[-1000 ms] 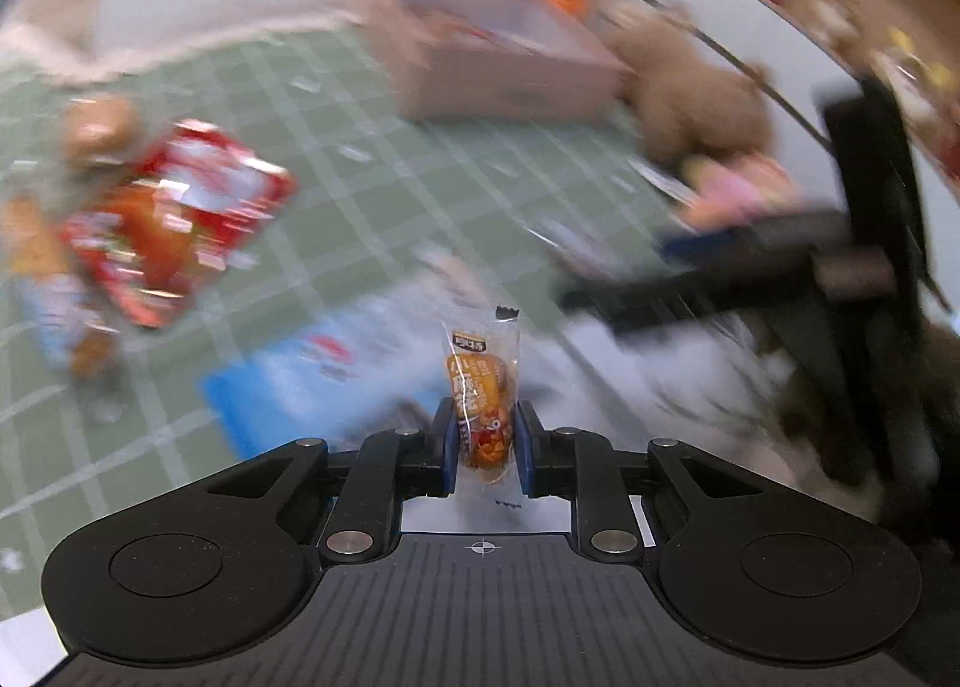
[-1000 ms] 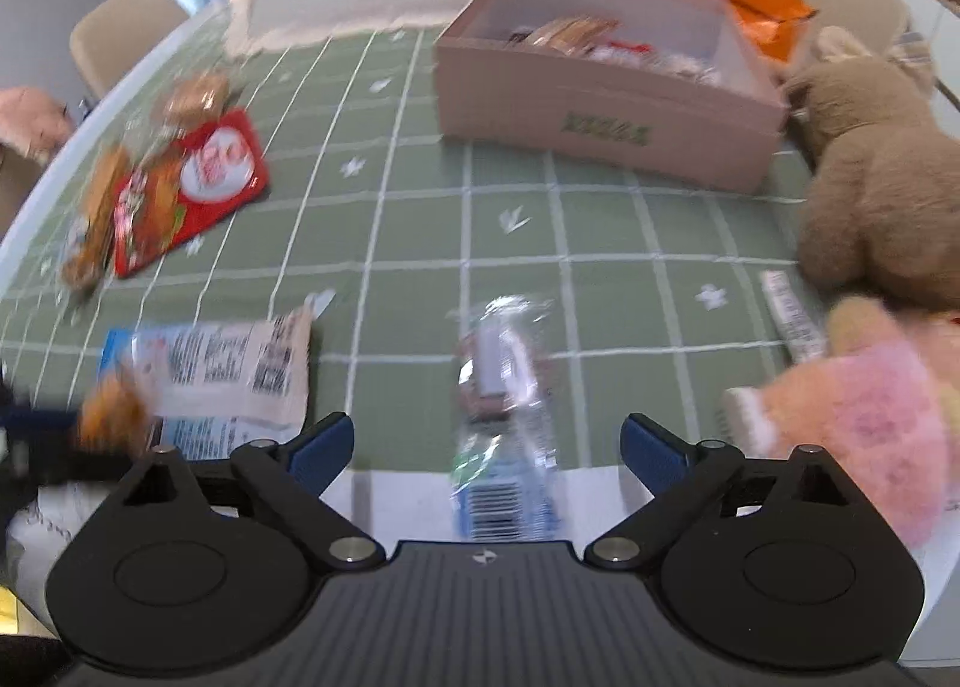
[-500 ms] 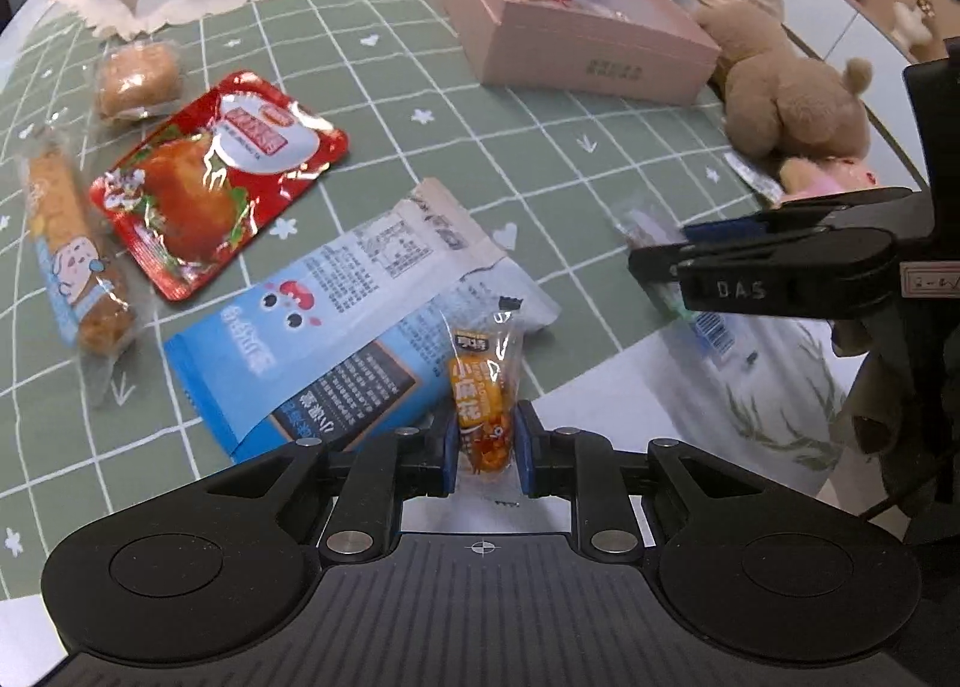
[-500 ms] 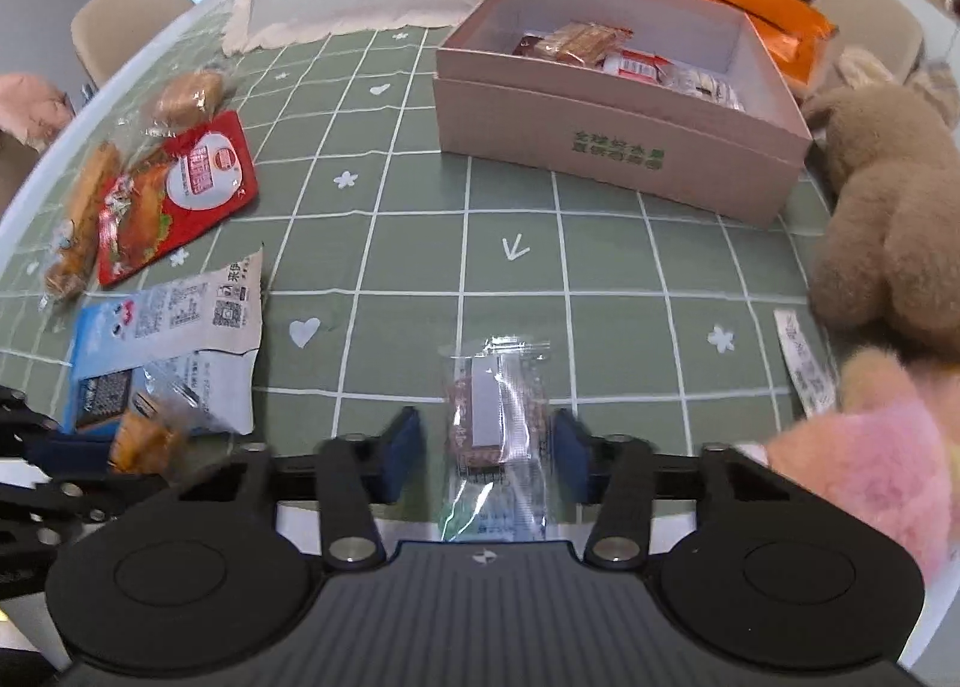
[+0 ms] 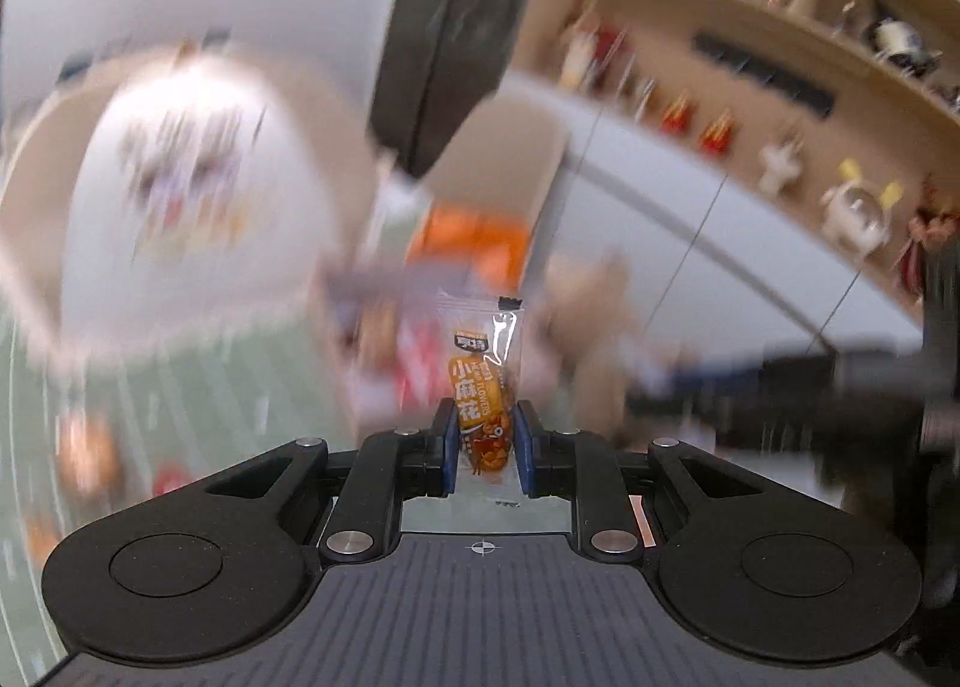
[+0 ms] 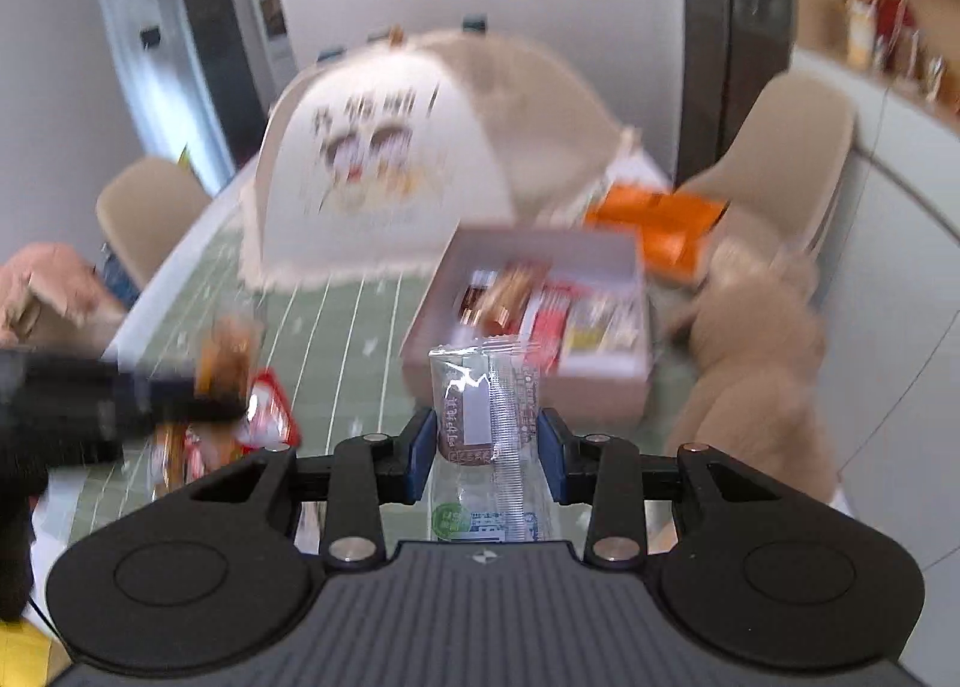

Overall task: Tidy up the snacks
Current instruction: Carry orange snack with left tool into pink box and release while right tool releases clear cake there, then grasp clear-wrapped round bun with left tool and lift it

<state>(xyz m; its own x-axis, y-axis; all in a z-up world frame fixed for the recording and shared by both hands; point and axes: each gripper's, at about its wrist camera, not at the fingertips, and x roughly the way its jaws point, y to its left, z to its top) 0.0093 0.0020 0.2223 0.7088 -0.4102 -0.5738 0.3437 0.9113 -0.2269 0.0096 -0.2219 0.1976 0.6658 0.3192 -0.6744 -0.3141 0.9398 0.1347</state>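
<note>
Since the earlier frames both grippers have risen off the green checked tablecloth (image 6: 360, 321). The right gripper (image 6: 486, 441) has just been closing and now clamps the clear-wrapped round brown cookie packet (image 6: 480, 417). The left gripper (image 5: 483, 444) is clamped on the small orange twist-snack sachet (image 5: 483, 387), held upright. Only the right wrist view shows the open pink cardboard box (image 6: 528, 381) with snacks inside, toward the table's far right edge, beside the tan plush bear (image 6: 756, 351). The left wrist view is heavily blurred. Open cloth lies left of the box.

The orange snack packet (image 5: 483, 387) reads "小麻花" and, seemingly, "HEMP FLOWERS".
</note>
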